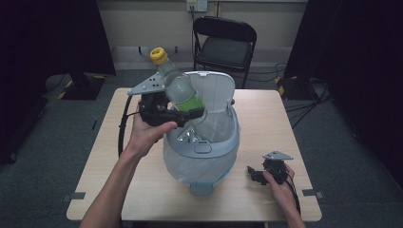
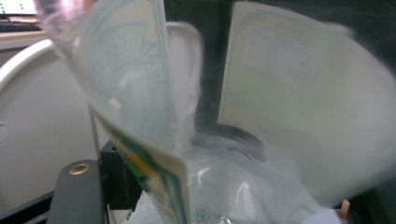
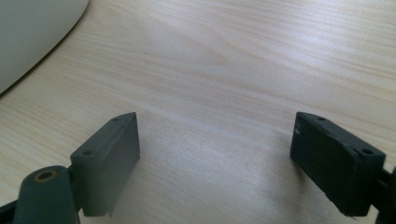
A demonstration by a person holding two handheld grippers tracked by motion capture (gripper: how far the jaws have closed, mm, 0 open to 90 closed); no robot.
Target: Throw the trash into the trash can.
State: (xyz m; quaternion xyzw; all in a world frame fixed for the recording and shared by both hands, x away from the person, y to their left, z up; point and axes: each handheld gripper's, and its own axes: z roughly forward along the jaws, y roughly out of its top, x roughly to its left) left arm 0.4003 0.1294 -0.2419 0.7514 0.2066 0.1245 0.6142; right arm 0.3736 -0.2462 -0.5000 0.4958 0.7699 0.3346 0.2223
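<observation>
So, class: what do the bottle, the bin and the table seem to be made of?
Bottle: probably clear glossy plastic; see-through wall, yellow cap, green label.
Bin: likely matte grey-blue plastic, with a thin white bag as liner.
Table: pale wood or wood-look laminate; grain lines show.

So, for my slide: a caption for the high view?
Left gripper holds a bottle over the open bin.

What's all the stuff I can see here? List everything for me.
bottle: one, clear with yellow cap and green label, held tilted over the bin's opening
bin: one, pale blue-grey, white liner, lid up, centre of table
table: one, light wood
chair: one, black, behind the table
left gripper: one, black, shut on the bottle
right gripper: one, black, jaws open, resting on the table at right
</observation>
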